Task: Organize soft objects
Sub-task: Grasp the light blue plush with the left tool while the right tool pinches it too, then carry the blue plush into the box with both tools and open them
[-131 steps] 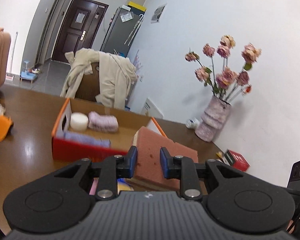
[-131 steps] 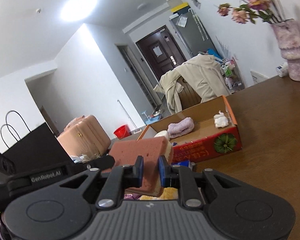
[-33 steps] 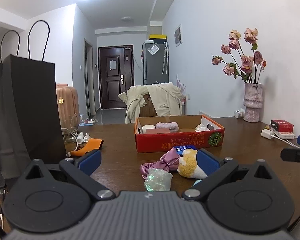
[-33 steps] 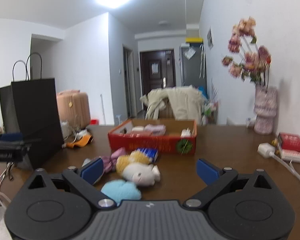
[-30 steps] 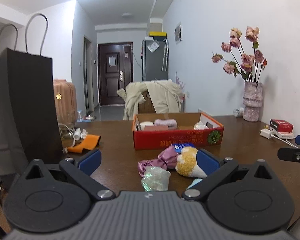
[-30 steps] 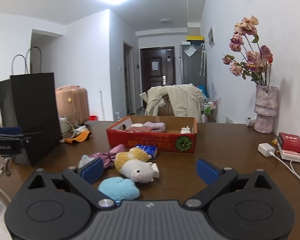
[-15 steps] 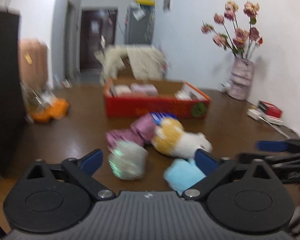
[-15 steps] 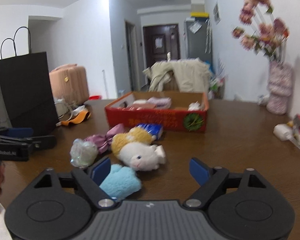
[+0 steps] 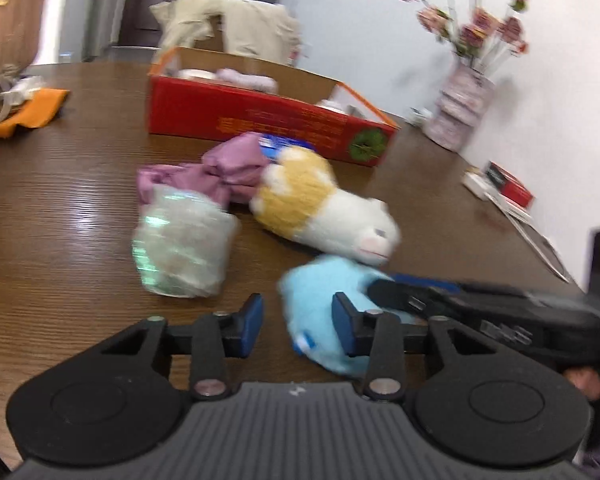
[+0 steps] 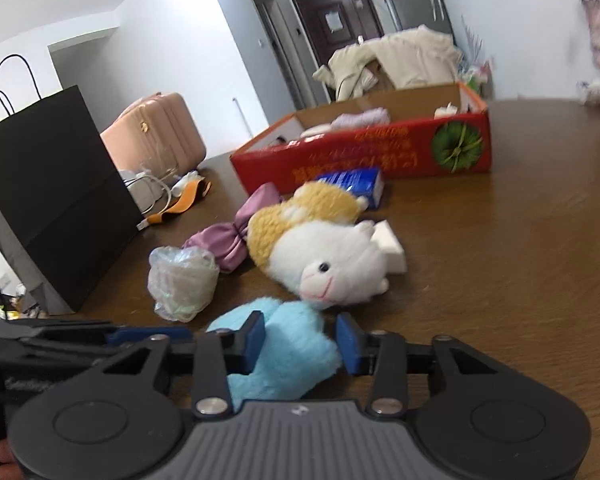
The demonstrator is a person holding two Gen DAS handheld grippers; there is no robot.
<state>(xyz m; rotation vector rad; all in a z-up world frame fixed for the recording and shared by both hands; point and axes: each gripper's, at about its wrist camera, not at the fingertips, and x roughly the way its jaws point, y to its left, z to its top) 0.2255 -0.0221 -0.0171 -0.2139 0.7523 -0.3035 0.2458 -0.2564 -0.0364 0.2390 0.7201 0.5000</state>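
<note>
Both grippers come at the blue plush (image 10: 290,344) from opposite sides, low over the brown table (image 10: 520,264). The left gripper (image 9: 298,322) has its jaws closing, the plush partly between them: its right pad lies against the blue fur, while the left pad stands clear of it with bare table showing in the gap. The right gripper (image 10: 300,342) is closing too, with the plush filling most of the space between its pads; the left pad is at the fur, and whether the right pad touches I cannot tell. In the left wrist view the other gripper reaches in from the right edge, its tip at the far side of the plush, with a bit of a person's hand (image 9: 584,380) under it.

Just beyond the blue plush lies a white and yellow toy (image 10: 320,252) on its side, nearly touching it. Left of that sits a crumpled clear bag (image 10: 182,282), and behind both a mauve cloth (image 10: 236,236) bunched like a bow. A white block (image 10: 390,250) rests against the toy's far side, and a blue packet (image 10: 350,182) lies just before the red box (image 10: 380,156). The box stands open farther back, with a few pale soft things inside. A black bag (image 10: 52,200) stands at the table's left, an orange strap (image 10: 186,196) near it, and a vase (image 9: 462,110) of flowers by the wall.
</note>
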